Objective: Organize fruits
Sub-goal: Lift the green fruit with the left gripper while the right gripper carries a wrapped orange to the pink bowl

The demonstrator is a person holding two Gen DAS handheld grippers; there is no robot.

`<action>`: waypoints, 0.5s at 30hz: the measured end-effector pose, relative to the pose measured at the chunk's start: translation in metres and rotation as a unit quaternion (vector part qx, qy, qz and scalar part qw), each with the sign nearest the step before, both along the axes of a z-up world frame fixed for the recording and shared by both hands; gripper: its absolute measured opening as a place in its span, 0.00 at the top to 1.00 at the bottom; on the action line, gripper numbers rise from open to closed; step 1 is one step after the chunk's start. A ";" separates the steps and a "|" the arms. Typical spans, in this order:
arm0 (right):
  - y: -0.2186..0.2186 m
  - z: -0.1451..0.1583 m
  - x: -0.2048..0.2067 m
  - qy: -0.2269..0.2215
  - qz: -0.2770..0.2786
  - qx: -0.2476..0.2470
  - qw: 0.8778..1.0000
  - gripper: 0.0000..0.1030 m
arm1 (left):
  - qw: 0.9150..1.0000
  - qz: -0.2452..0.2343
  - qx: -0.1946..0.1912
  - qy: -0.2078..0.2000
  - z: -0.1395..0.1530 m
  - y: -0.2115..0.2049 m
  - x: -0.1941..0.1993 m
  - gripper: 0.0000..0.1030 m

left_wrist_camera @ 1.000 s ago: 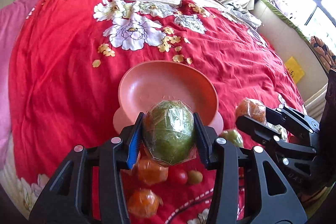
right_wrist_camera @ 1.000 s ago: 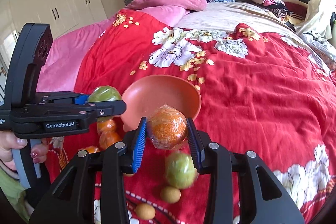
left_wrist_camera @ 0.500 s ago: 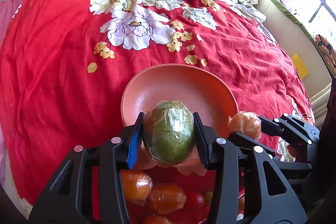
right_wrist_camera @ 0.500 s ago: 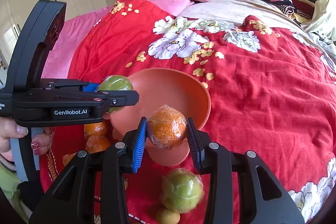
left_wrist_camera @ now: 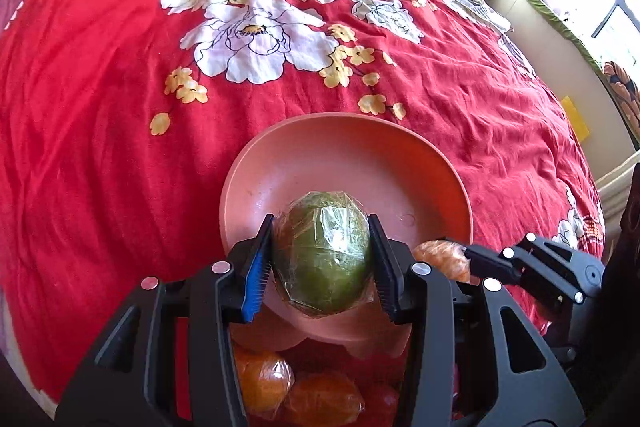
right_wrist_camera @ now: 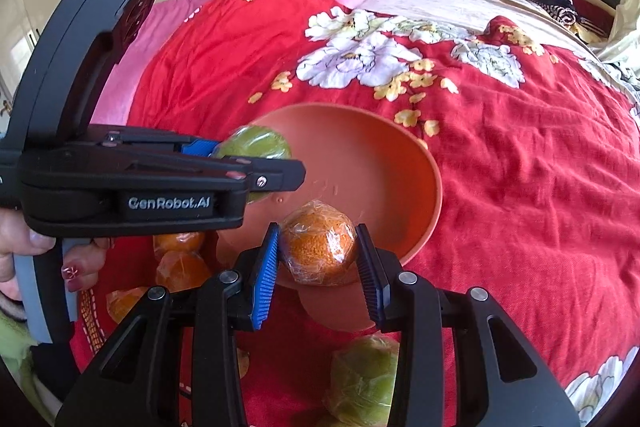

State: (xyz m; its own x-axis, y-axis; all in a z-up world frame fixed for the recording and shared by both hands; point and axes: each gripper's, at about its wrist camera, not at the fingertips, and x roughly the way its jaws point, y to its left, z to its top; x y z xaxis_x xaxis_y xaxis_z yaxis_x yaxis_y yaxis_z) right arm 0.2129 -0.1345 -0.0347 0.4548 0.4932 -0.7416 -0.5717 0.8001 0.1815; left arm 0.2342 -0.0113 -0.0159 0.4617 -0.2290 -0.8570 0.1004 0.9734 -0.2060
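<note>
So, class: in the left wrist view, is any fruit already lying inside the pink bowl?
No: the bowl shows a bare inside, and the wrapped green fruit sits clamped in the left gripper.

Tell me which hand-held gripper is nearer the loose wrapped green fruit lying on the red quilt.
Right. The right hand-held gripper hangs just above that wrapped green fruit, at the bowl's near rim. The left hand-held gripper is farther, over the salmon plastic bowl.

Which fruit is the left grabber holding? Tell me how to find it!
Find the red flowered bedspread, then the pink bowl sitting on it. Over the bowl's near edge, the left gripper clamps a green fruit wrapped in clear film; the fruit clamped beside it is orange.
</note>
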 end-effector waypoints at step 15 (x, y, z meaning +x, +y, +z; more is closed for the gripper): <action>-0.012 0.011 -0.014 -0.009 -0.016 0.018 1.000 0.43 | 1.000 -0.002 -0.003 0.012 -0.010 -0.005 0.012 0.65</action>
